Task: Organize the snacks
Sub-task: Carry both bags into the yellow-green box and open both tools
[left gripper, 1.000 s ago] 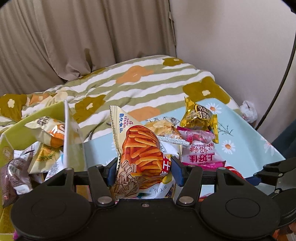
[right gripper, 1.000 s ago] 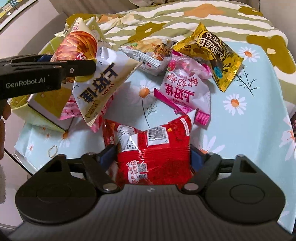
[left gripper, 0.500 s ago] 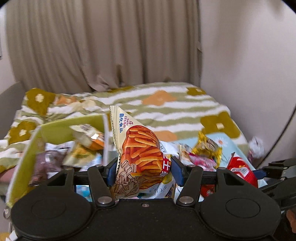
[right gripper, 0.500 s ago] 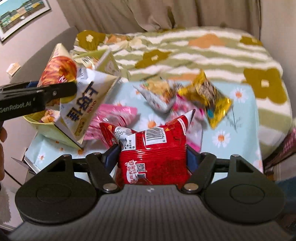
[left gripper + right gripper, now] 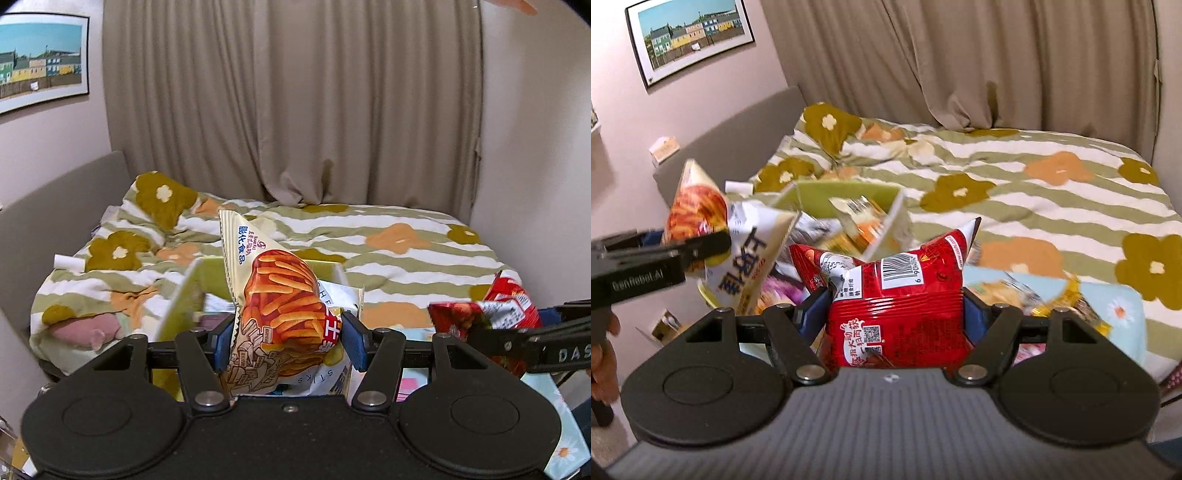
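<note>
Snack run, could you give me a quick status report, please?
Left gripper shut on cream fries bag. Right gripper shut on red snack bag. Green box ahead, already holding snacks. Nothing blocking.

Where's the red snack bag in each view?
Left wrist view: red snack bag at the right edge, held out by the right hand-held gripper.
Right wrist view: red snack bag at centre, clamped between the right hand-held gripper's blue pads.
Shared landmark: the green box of snacks, behind the bag in both.
</note>
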A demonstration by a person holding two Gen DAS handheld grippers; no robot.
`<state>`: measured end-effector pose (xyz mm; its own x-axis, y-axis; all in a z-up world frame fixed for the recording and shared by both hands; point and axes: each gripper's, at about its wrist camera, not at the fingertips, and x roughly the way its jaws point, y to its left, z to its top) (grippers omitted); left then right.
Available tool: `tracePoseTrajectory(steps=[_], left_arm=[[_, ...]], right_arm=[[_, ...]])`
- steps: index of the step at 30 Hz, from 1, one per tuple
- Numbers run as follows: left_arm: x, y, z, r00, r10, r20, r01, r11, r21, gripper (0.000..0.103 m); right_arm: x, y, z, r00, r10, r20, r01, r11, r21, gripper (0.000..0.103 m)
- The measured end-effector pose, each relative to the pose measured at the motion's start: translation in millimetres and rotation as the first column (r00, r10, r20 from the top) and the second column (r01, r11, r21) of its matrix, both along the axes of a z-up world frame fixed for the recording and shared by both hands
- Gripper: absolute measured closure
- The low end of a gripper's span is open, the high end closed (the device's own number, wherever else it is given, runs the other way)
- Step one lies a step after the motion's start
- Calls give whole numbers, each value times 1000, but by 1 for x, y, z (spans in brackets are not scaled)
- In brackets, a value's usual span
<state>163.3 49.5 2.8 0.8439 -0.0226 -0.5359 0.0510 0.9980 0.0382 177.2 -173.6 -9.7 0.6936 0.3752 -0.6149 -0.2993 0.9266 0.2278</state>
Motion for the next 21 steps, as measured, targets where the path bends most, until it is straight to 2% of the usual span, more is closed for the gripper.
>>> tracePoseTrajectory(steps=[10, 17, 19, 20, 21], left_arm=[[48, 87, -23, 993, -25, -115, 15, 996, -86, 40], [71, 108, -47, 974, -126, -191, 97, 983, -157, 37], [73, 109, -53, 968, -154, -198, 123, 979, -162, 28], [73, 109, -55, 966, -167, -198, 137, 978, -157, 11], [71, 110, -56, 966, -173, -189, 147, 978, -147, 1]], right_arm=[[42, 90, 3, 999, -38, -31, 39, 999, 13, 15], [64, 127, -8, 989, -127, -73, 128, 992, 7, 15], [70, 133, -12, 985, -152, -85, 152, 988, 3, 15], [70, 134, -15, 983, -161, -90, 162, 987, 2, 15], [72, 137, -16, 980, -172, -95, 173, 985, 1, 15]])
